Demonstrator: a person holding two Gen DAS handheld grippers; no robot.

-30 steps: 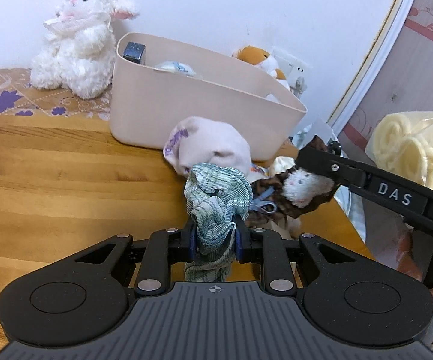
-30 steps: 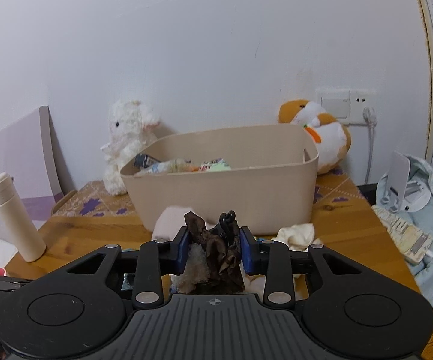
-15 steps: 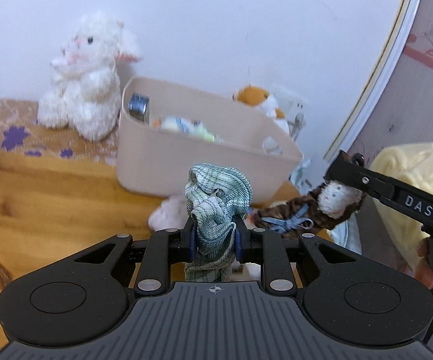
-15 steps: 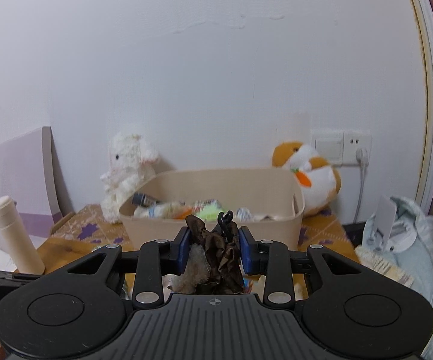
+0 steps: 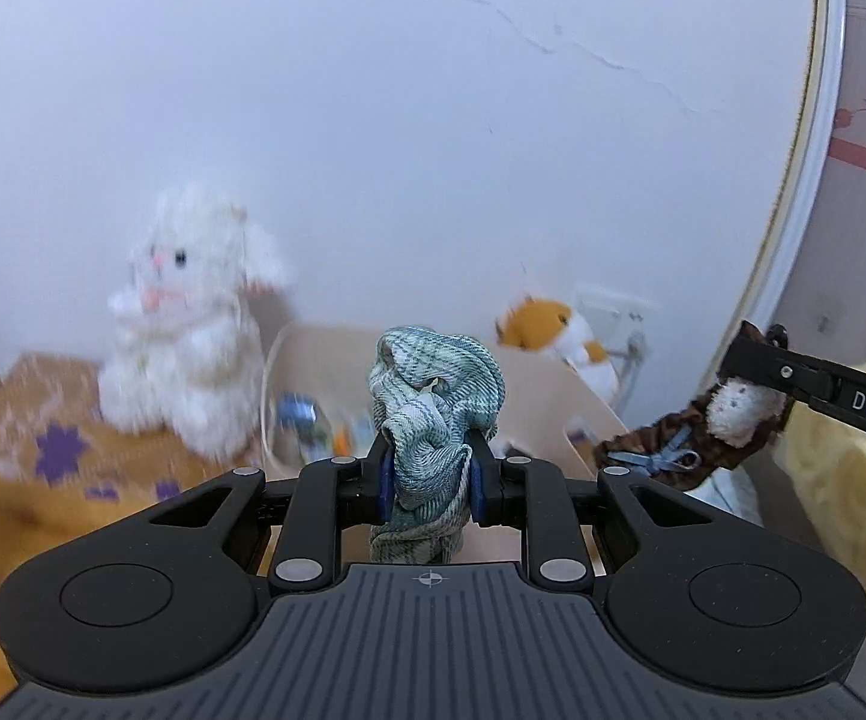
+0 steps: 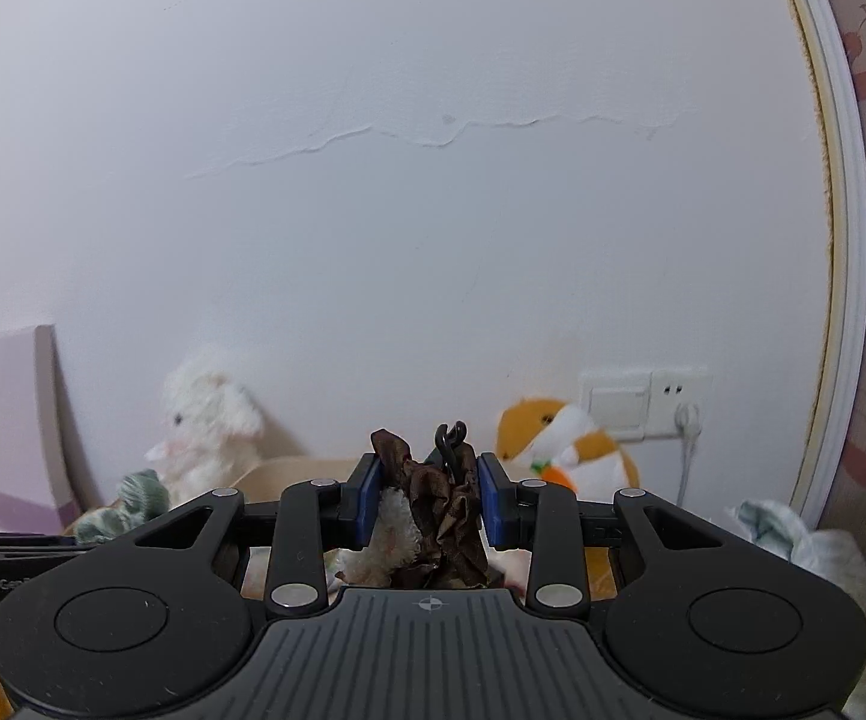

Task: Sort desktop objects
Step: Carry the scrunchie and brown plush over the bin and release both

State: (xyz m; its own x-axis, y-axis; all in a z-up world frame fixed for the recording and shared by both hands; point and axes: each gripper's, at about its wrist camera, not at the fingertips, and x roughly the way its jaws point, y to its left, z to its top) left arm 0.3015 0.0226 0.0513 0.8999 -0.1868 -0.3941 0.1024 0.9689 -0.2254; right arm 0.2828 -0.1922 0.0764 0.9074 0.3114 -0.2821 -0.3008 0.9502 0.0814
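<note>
Looking along the left gripper [image 5: 426, 483], I saw its blue pads closed tight on a bunched green-and-white striped fabric scrunchie [image 5: 433, 414], which stood up crumpled between them and hid part of the scene beyond. Behind it sat the beige plastic storage bin [image 5: 553, 396], open-topped, with small blurred items lying inside. A fluffy white plush lamb [image 5: 189, 324] sat on the patterned cloth to the left of the bin, and an orange-and-white plush hamster [image 5: 559, 330] leaned by the wall socket behind it. Off to the right, the right gripper [image 5: 751, 378] came in from the edge of the frame with a brown patterned scrunchie with a cream fuzzy patch and a blue ribbon bow [image 5: 691, 438] hanging from its tips, level with the bin's near corner.

From the right gripper's own camera, the jaws were likewise nearly closed, clamped on the brown scrunchie, whose folds and fuzzy patch filled the narrow gap between the pads. The bin's rim showed only as a pale strip just behind the fingers, the lamb to its left, the hamster to its right. At the far left the green scrunchie poked into view in the other gripper.

I judged this the carrying step: both scrunchies held clear of the desk and near the bin. The next move would call for bringing each one over the open top before the jaws part, so neither drops outside the wall.
</note>
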